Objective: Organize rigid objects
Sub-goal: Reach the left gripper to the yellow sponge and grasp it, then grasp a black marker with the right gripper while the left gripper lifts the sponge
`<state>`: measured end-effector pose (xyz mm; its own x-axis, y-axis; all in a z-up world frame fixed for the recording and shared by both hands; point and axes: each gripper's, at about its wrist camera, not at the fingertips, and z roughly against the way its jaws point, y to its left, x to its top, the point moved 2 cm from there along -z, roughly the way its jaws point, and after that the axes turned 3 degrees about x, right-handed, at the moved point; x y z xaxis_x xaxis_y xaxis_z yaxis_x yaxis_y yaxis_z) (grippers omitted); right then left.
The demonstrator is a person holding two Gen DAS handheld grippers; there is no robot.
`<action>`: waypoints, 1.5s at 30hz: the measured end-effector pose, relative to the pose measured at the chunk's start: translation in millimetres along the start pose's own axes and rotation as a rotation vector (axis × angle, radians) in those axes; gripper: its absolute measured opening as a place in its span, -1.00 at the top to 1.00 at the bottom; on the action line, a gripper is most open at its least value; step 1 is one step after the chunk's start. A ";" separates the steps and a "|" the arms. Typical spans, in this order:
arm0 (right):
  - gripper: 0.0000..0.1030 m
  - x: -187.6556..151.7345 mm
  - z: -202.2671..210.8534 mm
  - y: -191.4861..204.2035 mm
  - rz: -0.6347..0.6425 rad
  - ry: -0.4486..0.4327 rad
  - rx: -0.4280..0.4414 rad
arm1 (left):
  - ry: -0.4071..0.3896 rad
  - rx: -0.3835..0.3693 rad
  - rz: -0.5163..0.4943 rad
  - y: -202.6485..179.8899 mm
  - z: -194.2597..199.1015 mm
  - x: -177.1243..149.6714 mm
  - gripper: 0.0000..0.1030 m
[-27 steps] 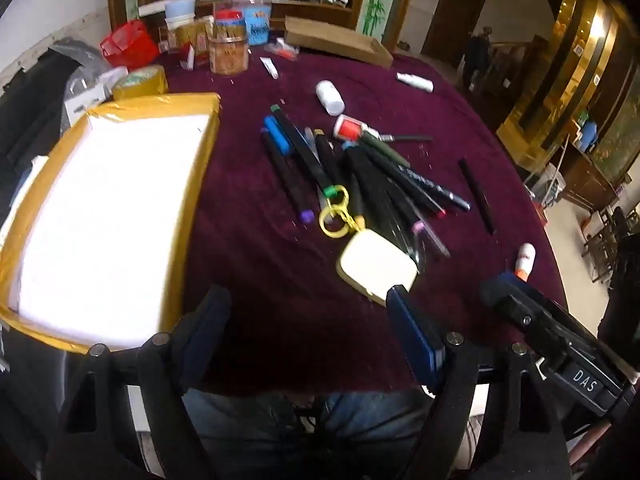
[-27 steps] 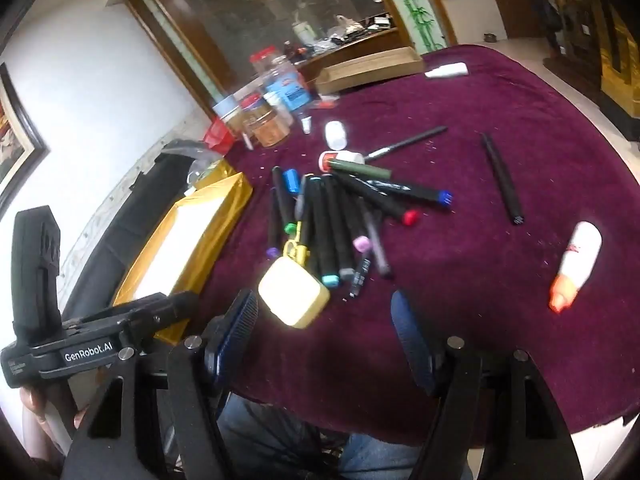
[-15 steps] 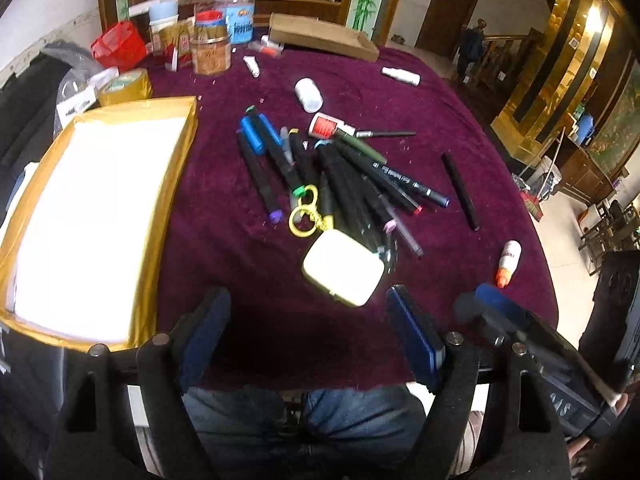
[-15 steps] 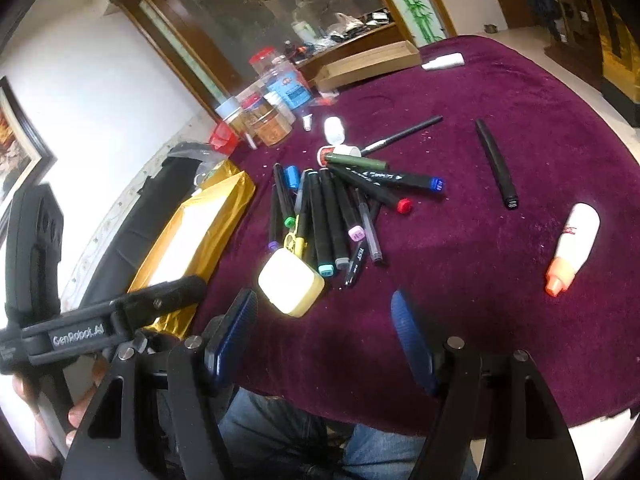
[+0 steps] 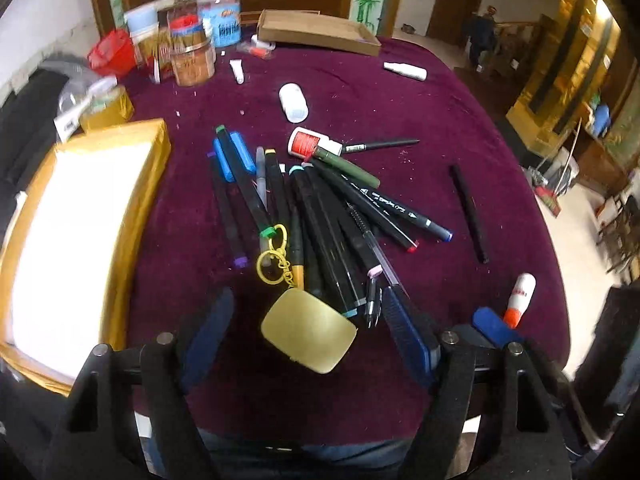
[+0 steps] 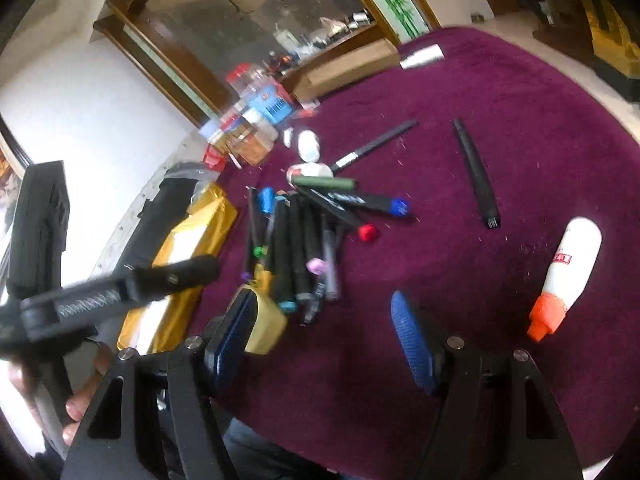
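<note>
A maroon-clothed worktop [image 5: 400, 92] filled the room's foreground, a gold-edged box [image 5: 80, 240] left of the left tool [image 5: 308, 332], whose jaws stood spread and empty. Ahead lay the marker pile [image 5: 320, 216]; one yellow keychain case [image 5: 308, 332] sat between its pads. The right tool [image 6: 324, 336] gaped too, one glue bottle [image 6: 568, 276] to its right.

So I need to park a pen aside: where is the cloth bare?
Bare cloth lies between the lone black pen and the marker pile, and between that pile and the gold box. The far edge by the jars is crowded.
</note>
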<state>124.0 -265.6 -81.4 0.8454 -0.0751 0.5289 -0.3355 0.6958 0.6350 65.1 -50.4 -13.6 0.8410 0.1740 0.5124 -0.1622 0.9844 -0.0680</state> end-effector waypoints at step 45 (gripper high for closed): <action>-0.16 23.7 -57.5 18.3 0.134 0.093 -0.086 | 0.206 -0.364 0.215 44.4 -50.2 -20.7 0.72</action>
<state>161.8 -213.6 -89.7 0.8314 0.0863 0.5489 -0.4148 0.7537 0.5098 66.4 -9.0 -70.1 0.8990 0.3400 0.2762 -0.1828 0.8642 -0.4688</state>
